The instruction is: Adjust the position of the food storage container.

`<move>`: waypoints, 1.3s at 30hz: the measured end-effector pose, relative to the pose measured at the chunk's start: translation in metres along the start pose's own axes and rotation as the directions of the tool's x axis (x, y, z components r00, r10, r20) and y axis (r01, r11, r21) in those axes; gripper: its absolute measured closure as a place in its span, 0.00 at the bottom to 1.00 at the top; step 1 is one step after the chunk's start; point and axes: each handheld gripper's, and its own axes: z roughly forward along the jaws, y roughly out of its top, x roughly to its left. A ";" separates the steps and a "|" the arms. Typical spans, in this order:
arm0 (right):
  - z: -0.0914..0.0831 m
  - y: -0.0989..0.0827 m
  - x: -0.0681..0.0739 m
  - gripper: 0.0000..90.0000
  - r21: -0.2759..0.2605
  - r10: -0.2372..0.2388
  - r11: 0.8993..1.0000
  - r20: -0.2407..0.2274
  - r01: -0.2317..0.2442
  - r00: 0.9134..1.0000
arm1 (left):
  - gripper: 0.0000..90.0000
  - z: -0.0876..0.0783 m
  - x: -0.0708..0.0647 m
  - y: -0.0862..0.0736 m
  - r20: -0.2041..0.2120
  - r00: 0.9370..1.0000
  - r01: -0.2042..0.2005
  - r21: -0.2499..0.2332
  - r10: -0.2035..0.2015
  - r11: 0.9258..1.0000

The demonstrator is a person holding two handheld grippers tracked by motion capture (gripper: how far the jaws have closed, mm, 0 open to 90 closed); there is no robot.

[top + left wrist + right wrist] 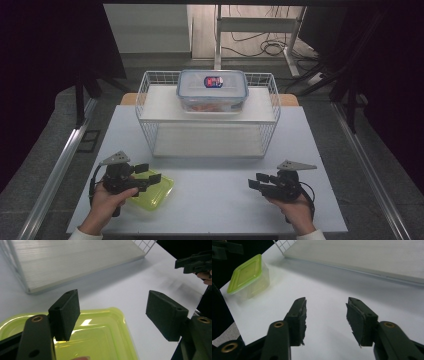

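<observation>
A yellow-green lidded container [159, 192] sits on the white table at the front left; in the right gripper view it [247, 277] lies at the far left. My left gripper [149, 173] hovers over it with jaws open. In the left gripper view [113, 302], one pad is above the green lid [100, 335] and the other above bare table, with nothing pressed between them. My right gripper [256, 181] is at the front right, low over the table, and points left. Its jaws [325, 307] stand open and empty. It also appears far off in the left gripper view [192, 263].
A white wire rack [160, 105] with two shelves stands at the middle back of the table [215, 200]. A clear container with a blue-clipped lid [212, 90] rests on its top shelf. The lower shelf [75, 262] is bare. Floor and cables lie beyond.
</observation>
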 end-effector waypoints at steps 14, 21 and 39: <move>-0.004 -0.009 -0.007 0.49 0.003 0.014 1.000 0.025 -0.014 1.000 | 1.00 -0.026 0.020 -0.011 -0.033 0.999 -0.017 0.062 0.019 0.998; -0.003 -0.011 -0.006 0.48 0.012 0.014 1.000 0.031 -0.015 0.999 | 1.00 -0.042 0.036 -0.022 -0.103 0.995 -0.003 0.099 0.013 0.995; -0.003 -0.010 -0.005 0.45 0.009 0.016 1.000 0.034 -0.016 0.999 | 1.00 -0.049 0.088 -0.050 -0.229 0.970 0.116 0.166 -0.076 0.979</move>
